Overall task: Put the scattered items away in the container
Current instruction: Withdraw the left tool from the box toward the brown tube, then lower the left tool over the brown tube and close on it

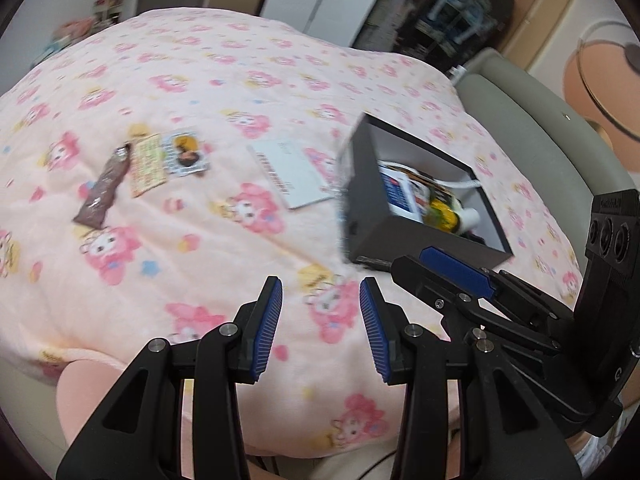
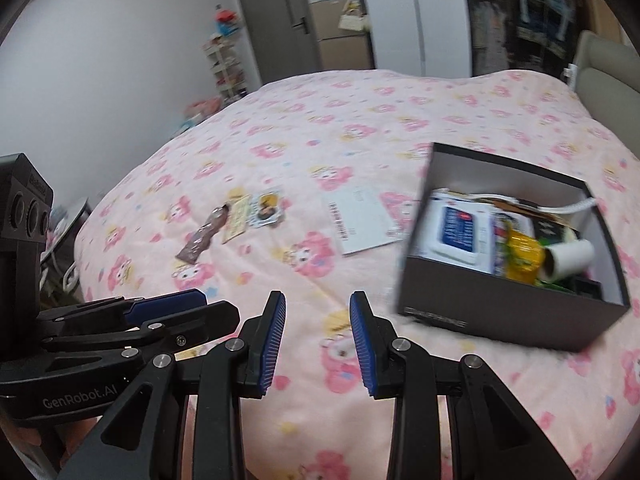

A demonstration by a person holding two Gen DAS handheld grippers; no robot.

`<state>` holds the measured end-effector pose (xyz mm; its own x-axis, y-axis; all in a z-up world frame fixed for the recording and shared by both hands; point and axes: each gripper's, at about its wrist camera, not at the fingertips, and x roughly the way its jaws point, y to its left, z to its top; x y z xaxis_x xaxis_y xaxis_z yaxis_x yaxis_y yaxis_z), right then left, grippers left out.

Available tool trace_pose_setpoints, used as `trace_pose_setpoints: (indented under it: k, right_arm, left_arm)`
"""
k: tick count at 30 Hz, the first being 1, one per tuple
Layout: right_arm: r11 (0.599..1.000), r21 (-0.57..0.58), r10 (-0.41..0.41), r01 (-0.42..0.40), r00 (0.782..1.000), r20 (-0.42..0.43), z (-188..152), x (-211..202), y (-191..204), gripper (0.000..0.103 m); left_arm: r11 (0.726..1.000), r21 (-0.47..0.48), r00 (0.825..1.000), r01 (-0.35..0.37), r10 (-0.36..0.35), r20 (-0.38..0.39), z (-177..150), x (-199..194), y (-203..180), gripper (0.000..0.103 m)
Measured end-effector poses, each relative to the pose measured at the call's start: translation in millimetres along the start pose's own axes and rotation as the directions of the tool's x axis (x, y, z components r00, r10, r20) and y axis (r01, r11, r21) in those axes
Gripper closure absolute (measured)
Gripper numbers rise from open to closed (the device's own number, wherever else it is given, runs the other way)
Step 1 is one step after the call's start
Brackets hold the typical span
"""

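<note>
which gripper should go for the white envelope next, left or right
Probably the left gripper. The envelope lies on the blanket left of the box, nearly straight ahead of its open, empty fingers. The right gripper is also open and empty, but sits nearer the box, suiting it for steadying.

Bed (image 2: pixel 360 120) covered with pink cartoon-print blanket (image 1: pixel 200 260). Directly on it: dark open box (image 2: pixel 512 304) at right, white envelope (image 2: pixel 360 220) just left of it, then sticker card (image 2: pixel 267 205), yellow card (image 2: pixel 237 219), brown wrapper (image 2: pixel 204 240) clustered together.
</note>
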<state>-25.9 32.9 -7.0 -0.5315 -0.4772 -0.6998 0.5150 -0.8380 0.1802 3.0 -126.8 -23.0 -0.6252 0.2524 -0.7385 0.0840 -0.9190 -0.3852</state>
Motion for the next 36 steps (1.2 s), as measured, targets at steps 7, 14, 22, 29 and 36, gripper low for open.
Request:
trace_pose_setpoints:
  k: [7, 14, 22, 29, 36]
  right_arm:
    - [0.997, -0.051, 0.061, -0.064, 0.996, -0.064, 10, 40, 33, 0.073]
    - [0.993, -0.067, 0.091, -0.099, 0.989, -0.119, 15, 79, 58, 0.073]
    - [0.983, -0.042, 0.166, -0.178, 0.965, -0.200, 29, 123, 78, 0.073]
    - [0.970, -0.024, 0.226, -0.240, 0.940, -0.256, 49, 178, 102, 0.073]
    - [0.967, -0.061, 0.218, -0.249, 0.923, -0.316, 62, 226, 130, 0.073]
  left_arm:
    - [0.992, -0.115, 0.998, -0.052, 0.055, 0.024, -2, 0, 51, 0.062]
    - [0.979, -0.176, 0.994, -0.104, 0.105, 0.000, 4, 9, 91, 0.062]
    - [0.932, -0.338, 0.990, -0.129, 0.139, 0.006, 9, 11, 153, 0.062]
    - [0.903, -0.411, 0.990, -0.124, 0.140, 0.009, 33, 31, 210, 0.062]
    - [0.884, -0.452, 0.991, -0.124, 0.134, -0.010, 60, 59, 261, 0.062]
